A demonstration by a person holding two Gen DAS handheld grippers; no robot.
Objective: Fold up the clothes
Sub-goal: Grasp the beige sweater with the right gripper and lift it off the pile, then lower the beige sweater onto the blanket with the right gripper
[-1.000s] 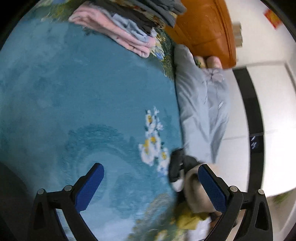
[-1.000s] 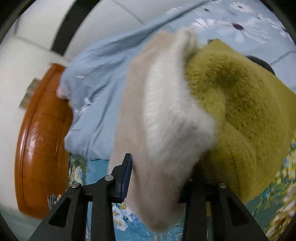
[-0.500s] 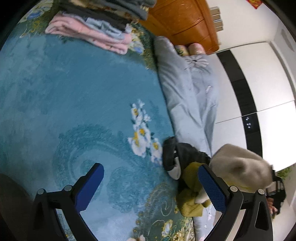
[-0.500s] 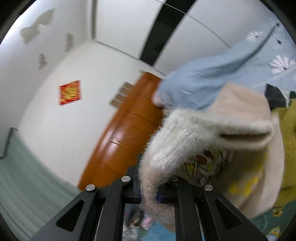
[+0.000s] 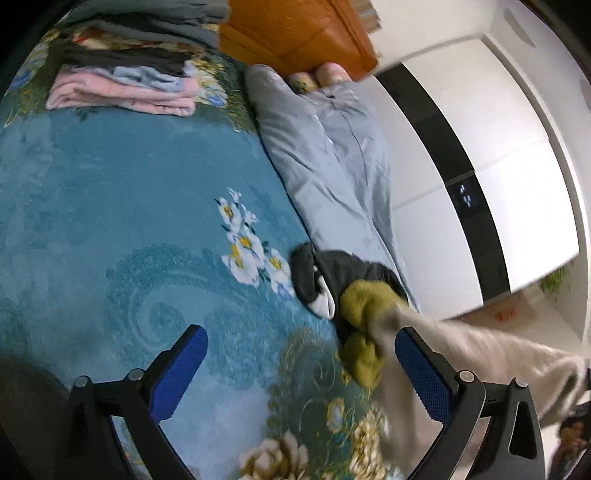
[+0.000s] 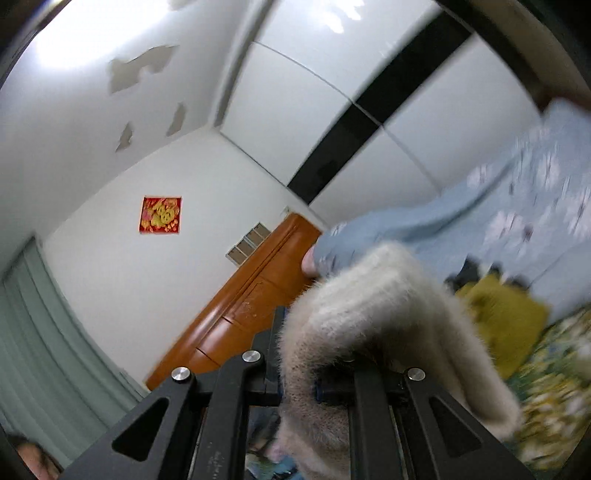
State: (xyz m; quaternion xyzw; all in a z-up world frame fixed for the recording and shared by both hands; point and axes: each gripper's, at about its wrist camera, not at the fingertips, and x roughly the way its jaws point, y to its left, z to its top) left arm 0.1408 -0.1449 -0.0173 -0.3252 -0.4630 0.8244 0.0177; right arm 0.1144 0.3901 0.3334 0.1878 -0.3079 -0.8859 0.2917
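Cream fuzzy sweater (image 6: 388, 314) clamped in right gripper (image 6: 299, 380), one

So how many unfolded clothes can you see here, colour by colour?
Cream sweater: 1
Mustard-green sweater: 1
Dark grey garment: 1
Total: 3

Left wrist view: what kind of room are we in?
Most likely a home bedroom. The teal floral bedspread has a rolled grey-blue quilt along its edge, an orange wooden headboard behind it, and a stack of folded clothes on it.
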